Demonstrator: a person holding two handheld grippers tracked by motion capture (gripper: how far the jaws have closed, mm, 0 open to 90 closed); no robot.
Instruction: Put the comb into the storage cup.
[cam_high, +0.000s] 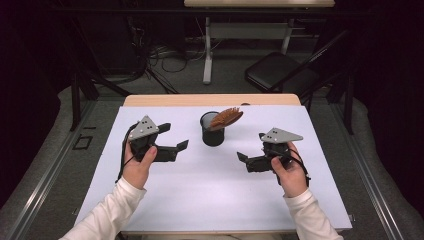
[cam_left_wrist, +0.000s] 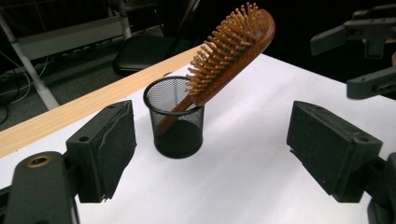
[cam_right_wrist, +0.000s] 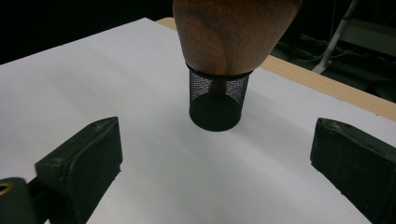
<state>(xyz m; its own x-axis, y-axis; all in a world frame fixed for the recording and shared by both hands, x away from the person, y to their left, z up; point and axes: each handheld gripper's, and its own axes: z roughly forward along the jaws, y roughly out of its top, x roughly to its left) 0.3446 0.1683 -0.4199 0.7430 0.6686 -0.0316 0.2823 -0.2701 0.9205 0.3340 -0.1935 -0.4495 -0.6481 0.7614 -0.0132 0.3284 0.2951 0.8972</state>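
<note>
Hairbrush (cam_left_wrist: 229, 44) handle hidden in mesh cup (cam_left_wrist: 175, 119)

Both forearms in white sleeves reach in, each hand gripping a black gripper held level. The left gripper (cam_high: 176, 138) and right gripper (cam_high: 242, 156) point inward toward each other, well apart, jaws spread wide with nothing between them.

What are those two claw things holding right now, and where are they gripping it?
Nothing. The left gripper and the right gripper are both open and empty, either side of the mesh cup. The wooden hairbrush stands handle-down in the cup, untouched.
</note>
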